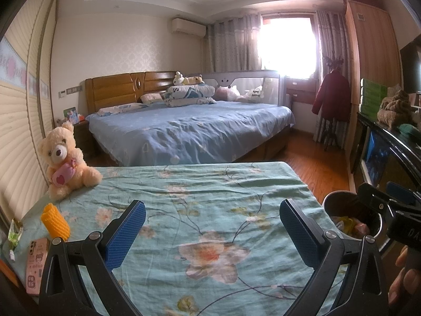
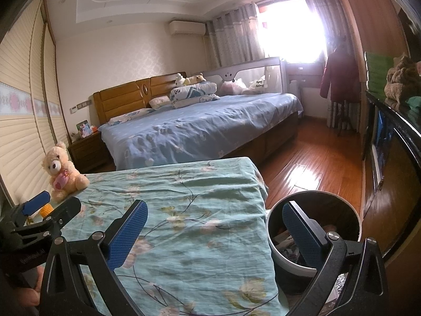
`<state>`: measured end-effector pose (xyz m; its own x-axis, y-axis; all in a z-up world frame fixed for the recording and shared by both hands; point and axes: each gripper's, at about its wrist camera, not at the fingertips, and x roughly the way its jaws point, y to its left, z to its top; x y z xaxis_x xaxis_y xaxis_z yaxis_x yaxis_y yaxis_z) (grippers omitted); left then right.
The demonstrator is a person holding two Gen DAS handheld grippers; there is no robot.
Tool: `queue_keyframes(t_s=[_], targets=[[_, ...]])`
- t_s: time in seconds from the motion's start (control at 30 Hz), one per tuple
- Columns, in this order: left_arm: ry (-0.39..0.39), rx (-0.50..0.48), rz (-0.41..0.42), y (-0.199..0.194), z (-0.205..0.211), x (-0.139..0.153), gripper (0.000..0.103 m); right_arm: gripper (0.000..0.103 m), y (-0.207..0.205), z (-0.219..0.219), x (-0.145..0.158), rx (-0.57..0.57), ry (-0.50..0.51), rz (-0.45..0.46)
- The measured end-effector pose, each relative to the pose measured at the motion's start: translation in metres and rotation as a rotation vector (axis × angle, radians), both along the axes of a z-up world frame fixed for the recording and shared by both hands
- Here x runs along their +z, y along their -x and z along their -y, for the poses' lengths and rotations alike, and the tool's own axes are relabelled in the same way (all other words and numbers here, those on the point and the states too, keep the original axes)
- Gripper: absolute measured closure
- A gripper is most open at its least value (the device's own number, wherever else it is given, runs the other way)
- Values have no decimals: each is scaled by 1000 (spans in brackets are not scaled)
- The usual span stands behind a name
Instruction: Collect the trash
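A round trash bin (image 2: 313,226) with scraps inside stands on the floor right of the table; it also shows in the left wrist view (image 1: 352,216). A yellow foam roll (image 1: 55,221) and a green-white wrapper (image 1: 13,233) lie at the table's left edge. My left gripper (image 1: 213,226) is open and empty above the floral green tablecloth (image 1: 200,200). My right gripper (image 2: 215,230) is open and empty, its right finger over the bin's mouth and its left finger over the tablecloth (image 2: 184,200).
A cream teddy bear (image 1: 65,160) sits at the table's far left. A pink phone (image 1: 36,266) lies near the left front edge. A blue-covered bed (image 1: 189,131) is beyond. A dark cabinet (image 1: 389,152) stands at right, wood floor (image 2: 310,168) between.
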<state>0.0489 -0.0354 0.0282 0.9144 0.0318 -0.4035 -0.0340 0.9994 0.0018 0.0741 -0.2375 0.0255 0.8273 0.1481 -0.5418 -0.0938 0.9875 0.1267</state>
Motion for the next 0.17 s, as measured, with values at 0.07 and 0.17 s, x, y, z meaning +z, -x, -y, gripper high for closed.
queue_keyframes(t_s=[0.07,0.17], targets=[[3,2,-6,-1,-2,-1,1,0,-3,-1,-2,3,-2,-7],[7,7,-23,-4,-5,-3,1,0,-7,-2,-7,7,-9,-24]])
